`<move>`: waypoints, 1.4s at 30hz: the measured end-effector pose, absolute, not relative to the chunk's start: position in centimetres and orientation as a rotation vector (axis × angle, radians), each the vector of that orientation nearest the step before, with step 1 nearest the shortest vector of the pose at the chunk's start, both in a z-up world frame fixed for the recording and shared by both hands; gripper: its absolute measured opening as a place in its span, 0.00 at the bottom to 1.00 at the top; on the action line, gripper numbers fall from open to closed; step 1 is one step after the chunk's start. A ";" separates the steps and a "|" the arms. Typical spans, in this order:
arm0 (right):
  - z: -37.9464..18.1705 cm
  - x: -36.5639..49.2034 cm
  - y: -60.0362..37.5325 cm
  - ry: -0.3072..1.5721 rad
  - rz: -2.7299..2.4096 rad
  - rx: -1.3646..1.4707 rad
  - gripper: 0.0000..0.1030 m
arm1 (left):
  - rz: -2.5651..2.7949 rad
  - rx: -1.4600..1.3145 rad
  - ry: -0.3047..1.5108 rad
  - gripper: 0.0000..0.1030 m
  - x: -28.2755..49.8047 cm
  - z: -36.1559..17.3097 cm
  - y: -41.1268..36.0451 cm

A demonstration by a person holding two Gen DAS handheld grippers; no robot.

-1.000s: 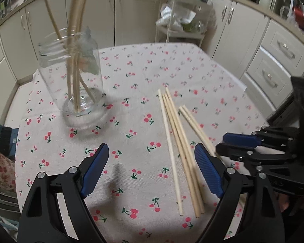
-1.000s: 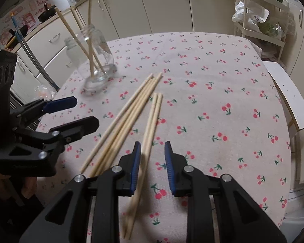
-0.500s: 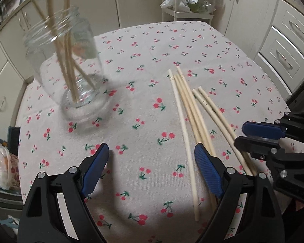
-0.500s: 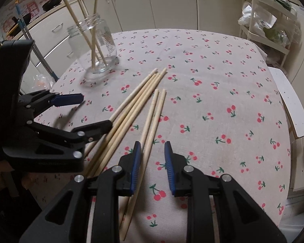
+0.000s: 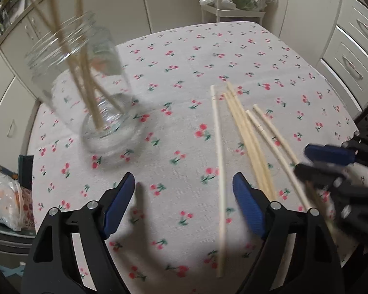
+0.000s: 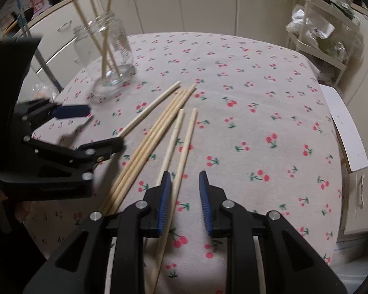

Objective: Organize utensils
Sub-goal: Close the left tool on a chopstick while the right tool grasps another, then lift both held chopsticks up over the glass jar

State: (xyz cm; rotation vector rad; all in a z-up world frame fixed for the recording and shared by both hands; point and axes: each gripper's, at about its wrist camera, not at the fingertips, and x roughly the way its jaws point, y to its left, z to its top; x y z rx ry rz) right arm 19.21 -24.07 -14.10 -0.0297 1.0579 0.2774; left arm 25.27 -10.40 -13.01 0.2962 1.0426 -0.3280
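Several wooden chopsticks (image 5: 247, 132) lie loose on the cherry-print tablecloth (image 5: 184, 68); they also show in the right wrist view (image 6: 159, 127). A clear glass jar (image 5: 90, 93) holds several chopsticks upright; it also shows at the back left in the right wrist view (image 6: 110, 56). My left gripper (image 5: 184, 203) is open and empty, low over the cloth, with one chopstick (image 5: 219, 171) between its fingers. My right gripper (image 6: 182, 201) is open, with the rightmost chopstick (image 6: 181, 161) passing between its fingers.
White kitchen cabinets (image 5: 355, 49) ring the table. A wire rack with bags (image 6: 319, 31) stands behind it. A white stool (image 6: 346, 132) sits at the table's right edge. A plastic bag (image 5: 5, 201) lies off the left edge.
My left gripper has moved forward and down toward the jar and chopsticks. My right gripper has edged forward along the rightmost chopsticks. Both stay open.
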 end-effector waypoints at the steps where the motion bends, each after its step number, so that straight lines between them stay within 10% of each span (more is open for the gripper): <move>1: -14.1 19.2 -24.0 1.058 0.278 -0.034 0.22 | -0.340 0.295 1.043 0.70 25.4 -13.0 -10.9; 6: -14.1 19.5 -24.6 1.065 0.265 -0.053 0.11 | -0.395 0.259 1.047 0.50 26.2 -13.2 -12.3; 10: -14.1 19.5 -24.7 1.072 0.284 -0.064 0.09 | -0.420 0.257 1.062 0.13 26.1 -12.9 -12.6; 29: -13.5 19.7 -27.7 1.057 0.367 0.214 0.06 | -0.547 0.061 1.104 0.04 26.7 -12.0 -10.2; 42: -7.9 19.4 -28.4 0.717 0.498 0.483 0.06 | -0.523 -0.182 0.607 0.05 23.3 0.6 -1.7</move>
